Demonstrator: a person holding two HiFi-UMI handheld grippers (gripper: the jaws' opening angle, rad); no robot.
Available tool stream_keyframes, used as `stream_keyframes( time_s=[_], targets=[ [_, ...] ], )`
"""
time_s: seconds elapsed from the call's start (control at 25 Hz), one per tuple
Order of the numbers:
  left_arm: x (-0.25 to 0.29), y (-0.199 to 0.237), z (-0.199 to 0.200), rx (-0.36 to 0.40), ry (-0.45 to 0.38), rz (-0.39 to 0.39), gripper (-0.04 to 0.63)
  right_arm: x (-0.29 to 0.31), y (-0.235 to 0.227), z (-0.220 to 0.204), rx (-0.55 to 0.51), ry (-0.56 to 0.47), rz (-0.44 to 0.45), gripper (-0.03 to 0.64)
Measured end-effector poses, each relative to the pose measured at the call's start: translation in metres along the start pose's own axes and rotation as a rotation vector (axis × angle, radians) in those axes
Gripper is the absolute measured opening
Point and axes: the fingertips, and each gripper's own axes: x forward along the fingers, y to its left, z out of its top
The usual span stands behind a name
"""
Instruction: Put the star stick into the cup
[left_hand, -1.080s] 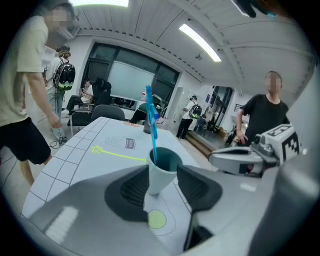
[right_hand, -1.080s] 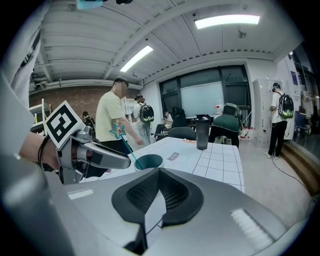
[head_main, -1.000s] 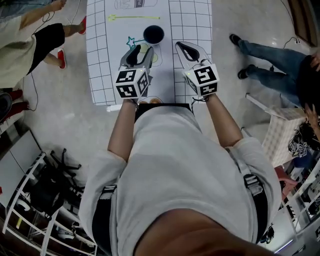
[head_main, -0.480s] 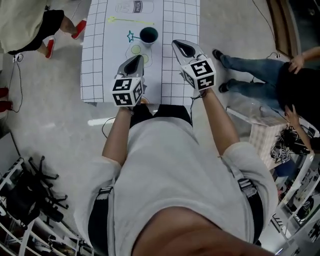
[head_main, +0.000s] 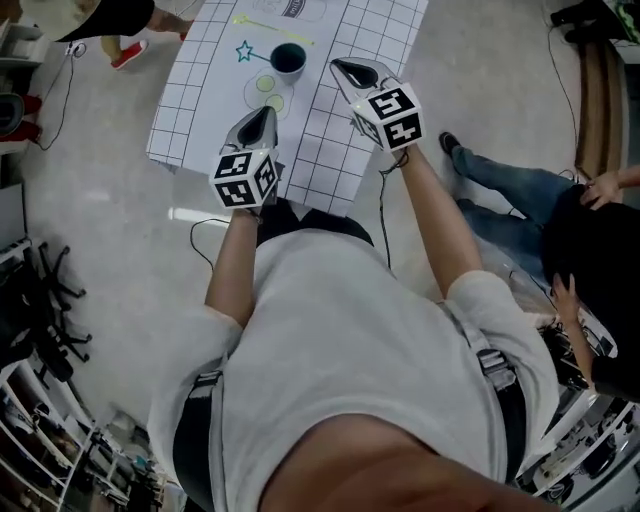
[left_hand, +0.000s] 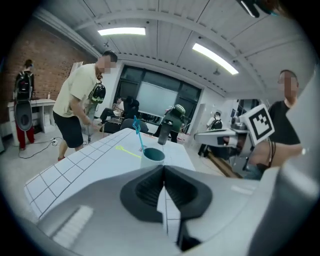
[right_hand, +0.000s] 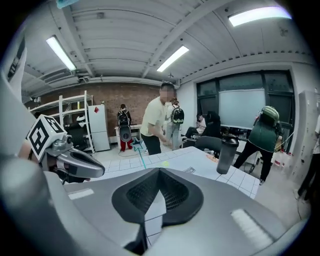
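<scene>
Here: one star stick (left_hand: 139, 136) inside one cup (left_hand: 150, 162), one table (head_main: 200, 100).

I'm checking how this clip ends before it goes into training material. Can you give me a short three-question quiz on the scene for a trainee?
1. True or false: the star stick stands in the cup.
2. What do the left tongs hold? A) the stick B) the cup C) nothing
3. Fill in: the jaws of the right tongs are ____.
Key: 1 true; 2 C; 3 shut.
</scene>
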Motion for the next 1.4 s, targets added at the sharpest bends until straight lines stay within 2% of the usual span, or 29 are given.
stream_keyframes(
  time_s=[0.2,0.36,0.56,0.84,1.0,1.28,1.4],
  targets=[
    [0.001,-0.003,-0.010,0.000,0.018,0.023,0.002,0.019,-0.006,-0.001,-0.027,0.034,0.068,-0.002],
    [0.016,0.019,-0.011,-0.034,0.013,0.041,0.002,0.043,-0.008,0.001,-0.056,0.068,0.087,-0.002],
    [0.041,0.041,-0.014,-0.054,0.041,0.025,0.002,0.075,-0.018,-0.004,-0.058,0.111,0.108,-0.002],
    [0.071,0.071,-0.015,-0.089,0.075,0.021,0.002,0.142,-0.033,-0.001,-0.107,0.222,0.199,-0.002],
    [0.071,0.084,-0.027,-0.096,0.096,0.016,0.002,0.170,-0.026,-0.013,-0.111,0.278,0.249,-0.002],
    [0.102,0.113,-0.031,-0.142,0.130,0.024,0.002,0.235,-0.050,-0.039,-0.145,0.425,0.329,0.000],
    [0.107,0.118,-0.035,-0.156,0.139,0.018,0.002,0.254,-0.050,-0.052,-0.167,0.483,0.352,0.046]
  ],
)
